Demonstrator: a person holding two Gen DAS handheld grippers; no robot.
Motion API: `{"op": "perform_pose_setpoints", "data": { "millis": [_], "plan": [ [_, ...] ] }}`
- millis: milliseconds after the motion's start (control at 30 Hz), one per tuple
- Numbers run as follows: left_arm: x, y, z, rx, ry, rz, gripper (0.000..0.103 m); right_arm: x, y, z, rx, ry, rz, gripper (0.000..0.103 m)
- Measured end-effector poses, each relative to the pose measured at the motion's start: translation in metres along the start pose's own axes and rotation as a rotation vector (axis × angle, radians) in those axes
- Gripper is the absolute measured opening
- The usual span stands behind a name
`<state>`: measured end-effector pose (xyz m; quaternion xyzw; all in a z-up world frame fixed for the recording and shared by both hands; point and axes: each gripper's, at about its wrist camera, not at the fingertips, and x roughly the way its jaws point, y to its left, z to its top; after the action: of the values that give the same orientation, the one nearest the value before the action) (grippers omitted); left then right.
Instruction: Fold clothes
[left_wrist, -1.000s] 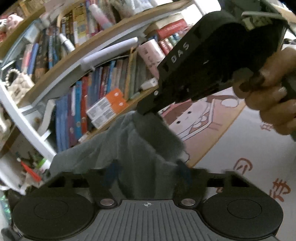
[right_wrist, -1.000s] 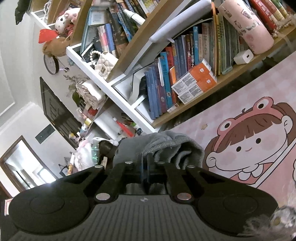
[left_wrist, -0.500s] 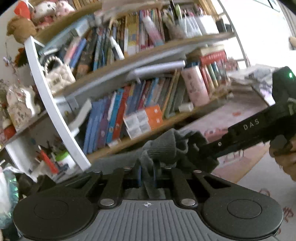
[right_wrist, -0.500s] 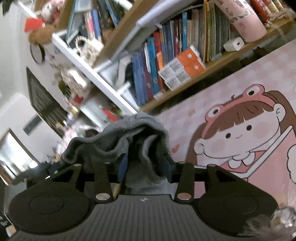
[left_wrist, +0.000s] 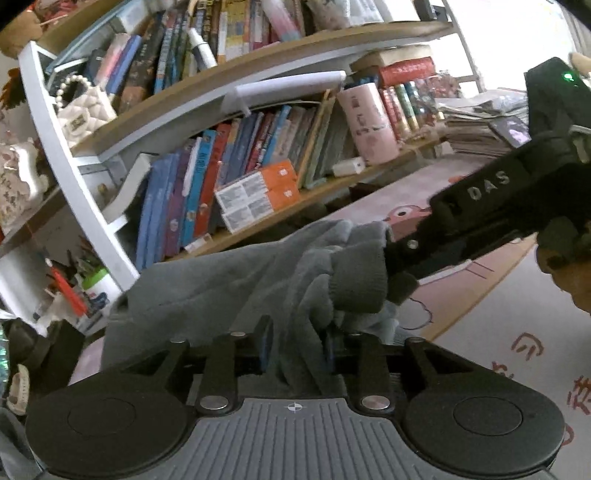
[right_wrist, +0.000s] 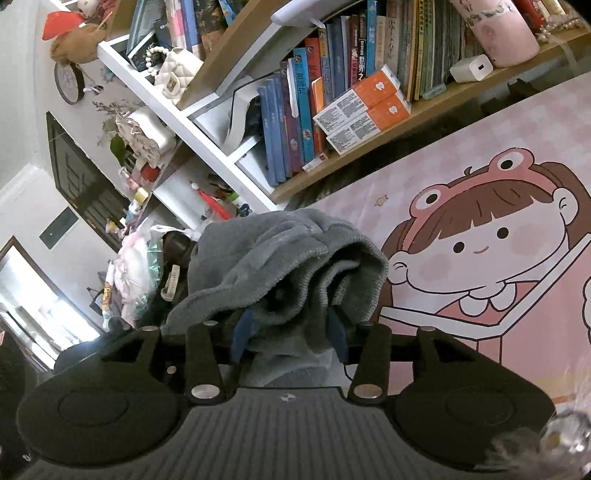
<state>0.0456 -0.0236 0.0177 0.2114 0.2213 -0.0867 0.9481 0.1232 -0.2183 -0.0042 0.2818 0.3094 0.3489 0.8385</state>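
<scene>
A grey knit garment (left_wrist: 229, 280) with a ribbed cuff hangs bunched between both grippers, held up above the pink cartoon mat (left_wrist: 480, 332). My left gripper (left_wrist: 295, 350) is shut on a fold of the garment. The right gripper (left_wrist: 402, 266) reaches in from the right in the left wrist view and grips the ribbed cuff. In the right wrist view the right gripper (right_wrist: 288, 332) is closed on bunched grey cloth (right_wrist: 280, 258), which drapes over its blue-padded fingers and hides the tips.
A bookshelf (left_wrist: 258, 155) full of books, a pink cylinder (left_wrist: 369, 125) and orange boxes (left_wrist: 258, 195) stands close behind. A pile of magazines (left_wrist: 480, 125) lies at the right. The pink mat with the cartoon girl (right_wrist: 480, 240) lies below.
Both grippers have kept hold of the garment and swung; more cloth now hangs out to the left, and the right gripper sits lower and closer to my left one.
</scene>
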Motion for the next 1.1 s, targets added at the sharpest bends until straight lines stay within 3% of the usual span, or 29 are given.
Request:
{"op": "perform_pose_setpoints", "data": {
  "millis": [233,333,400,500,567,733,833,900,1000,1033,1100],
  "plan": [
    [-0.03,0.031,0.02,-0.152,-0.143,0.024,0.008,0.0,0.008,-0.001,-0.065,-0.003,-0.042,0.052],
    [-0.046,0.049,0.036,-0.206,-0.209,0.026,0.008,0.0,0.018,-0.004,-0.17,-0.014,-0.084,0.054],
    [-0.056,0.059,0.045,-0.234,-0.246,0.028,0.008,0.0,0.029,-0.009,-0.276,-0.029,-0.137,0.06],
    [-0.067,0.064,0.052,-0.241,-0.277,0.034,0.008,0.005,0.043,-0.019,-0.437,-0.048,-0.209,0.06],
    [-0.074,0.066,0.052,-0.244,-0.286,0.04,0.008,0.006,0.047,-0.024,-0.503,-0.06,-0.212,0.06],
    [-0.089,0.073,0.051,-0.259,-0.306,0.05,0.008,0.006,0.049,-0.027,-0.548,-0.087,-0.196,0.058],
    [-0.097,0.079,0.048,-0.276,-0.31,0.044,0.008,0.01,0.042,-0.023,-0.49,-0.071,-0.156,0.045],
    [-0.101,0.08,0.045,-0.287,-0.31,0.038,0.008,0.007,0.041,-0.021,-0.459,-0.103,-0.136,0.021],
    [-0.105,0.081,0.043,-0.32,-0.317,-0.002,0.007,0.002,0.04,-0.017,-0.419,-0.167,-0.119,0.014],
    [-0.111,0.079,0.044,-0.32,-0.341,-0.026,0.007,-0.004,0.041,-0.014,-0.409,-0.22,-0.131,0.013],
    [-0.122,0.076,0.047,-0.318,-0.392,-0.076,0.007,-0.03,0.046,0.0,-0.391,-0.406,-0.186,0.013]
  ]
}}
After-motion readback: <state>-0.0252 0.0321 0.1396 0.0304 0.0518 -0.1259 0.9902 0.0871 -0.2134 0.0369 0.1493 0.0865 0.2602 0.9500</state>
